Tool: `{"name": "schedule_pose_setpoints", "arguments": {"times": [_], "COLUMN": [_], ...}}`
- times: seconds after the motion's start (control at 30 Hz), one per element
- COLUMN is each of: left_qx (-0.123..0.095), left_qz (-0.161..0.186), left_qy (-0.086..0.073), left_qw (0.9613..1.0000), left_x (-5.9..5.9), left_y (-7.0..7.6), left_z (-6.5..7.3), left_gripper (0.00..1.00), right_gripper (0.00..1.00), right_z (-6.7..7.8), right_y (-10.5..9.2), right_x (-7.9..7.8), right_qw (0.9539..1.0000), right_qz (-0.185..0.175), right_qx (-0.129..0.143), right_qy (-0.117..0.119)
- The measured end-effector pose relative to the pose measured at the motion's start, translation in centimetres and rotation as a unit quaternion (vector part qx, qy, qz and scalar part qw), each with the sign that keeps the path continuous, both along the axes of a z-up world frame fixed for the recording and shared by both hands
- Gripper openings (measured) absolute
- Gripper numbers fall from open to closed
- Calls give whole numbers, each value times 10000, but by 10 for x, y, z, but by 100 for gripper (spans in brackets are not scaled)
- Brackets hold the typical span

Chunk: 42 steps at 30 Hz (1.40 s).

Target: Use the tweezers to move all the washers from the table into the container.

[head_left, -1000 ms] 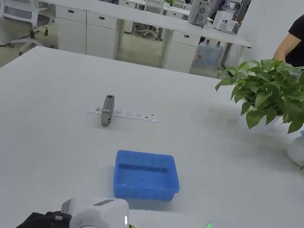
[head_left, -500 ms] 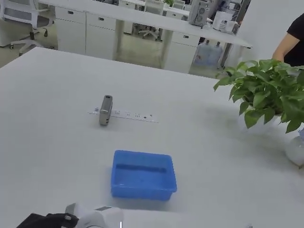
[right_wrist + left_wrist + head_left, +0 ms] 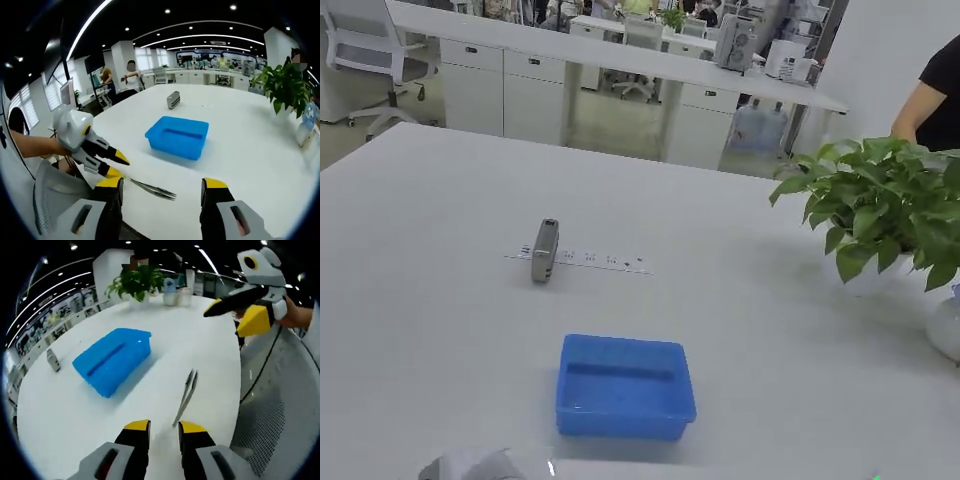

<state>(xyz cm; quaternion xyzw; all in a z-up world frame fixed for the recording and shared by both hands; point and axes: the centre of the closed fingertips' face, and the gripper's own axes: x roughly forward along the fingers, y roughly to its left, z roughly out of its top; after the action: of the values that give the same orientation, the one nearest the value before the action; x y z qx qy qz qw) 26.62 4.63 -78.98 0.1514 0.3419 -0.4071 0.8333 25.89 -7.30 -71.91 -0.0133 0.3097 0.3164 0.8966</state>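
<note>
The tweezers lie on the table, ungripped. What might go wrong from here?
1. The tweezers lie flat near the edge of the table; a nudge from the open left gripper, just short of them, might push them off.
2. They are thin, so the wide-open right gripper might slide over them without lifting.
3. The specks on the pale strip beyond the blue container are tiny and far; a carried washer might drop short.

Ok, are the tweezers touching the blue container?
Apart. The left gripper view shows a strip of bare table between the tweezers and the blue container.
</note>
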Motion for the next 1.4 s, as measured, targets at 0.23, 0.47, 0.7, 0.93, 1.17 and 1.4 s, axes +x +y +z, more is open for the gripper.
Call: {"name": "schedule_pose_setpoints", "arguments": {"times": [0.23, 0.47, 0.7, 0.93, 1.17, 1.4], "left_qx": [-717, -475, -641, -589, -564, -472], "left_qz": [1082, 1619, 2045, 2142, 2366, 2250], "left_qy": [-174, -531, -658, -691, -899, -897], "left_qw": [9914, 9842, 9746, 9726, 9658, 9691], "left_x": [0, 8, 11, 11, 30, 49], "left_y": [19, 42, 53, 58, 67, 68], "left_z": [50, 71, 82, 86, 93, 91], "left_gripper": [54, 79, 94, 99, 94, 93], "right_gripper": [72, 79, 83, 86, 77, 76], "right_z": [4, 3, 8, 18, 29, 23], "right_y": [-8, -10, -5, -3, 6, 14], "right_x": [14, 20, 24, 30, 51, 68], "right_qw": [9997, 9995, 9995, 9994, 9979, 9977], "right_qz": [-224, -295, -284, -236, -150, 91], "right_qx": [62, 56, -5, -58, -171, -306], "right_qy": [-38, -3, -105, -235, -609, -592]}}
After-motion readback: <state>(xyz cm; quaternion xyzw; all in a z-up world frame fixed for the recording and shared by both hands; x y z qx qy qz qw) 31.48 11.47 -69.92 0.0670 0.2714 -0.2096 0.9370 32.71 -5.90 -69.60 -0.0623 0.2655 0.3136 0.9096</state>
